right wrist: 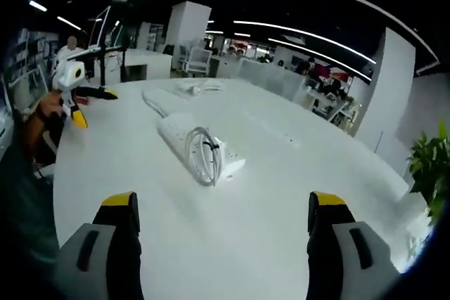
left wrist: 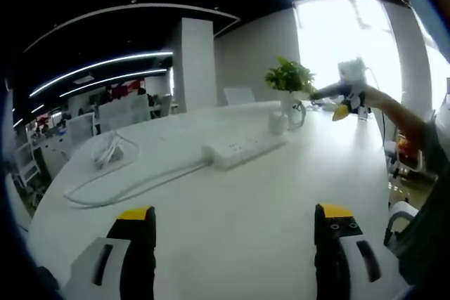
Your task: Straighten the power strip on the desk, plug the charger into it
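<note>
Both my grippers hang spread and empty: left gripper [left wrist: 235, 233], right gripper [right wrist: 223, 226]. The strip [left wrist: 242, 148] lies mid-tabletop [left wrist: 232, 201], a coiled cable [right wrist: 204, 154] upon it, the charger [left wrist: 109, 151] well apart.

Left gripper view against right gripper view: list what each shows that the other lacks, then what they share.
Left gripper view alone: a leafy green potted plant in a white pot standing beyond the power strip's far end, and the power strip's white cable trailing in a curve across the desk.

Right gripper view alone: a coiled white cable bundle lying on top of the strip.

Both: the round white desk, the long white power strip, a white charger with loose cord lying apart from the strip, and each gripper open, left gripper, right gripper.
</note>
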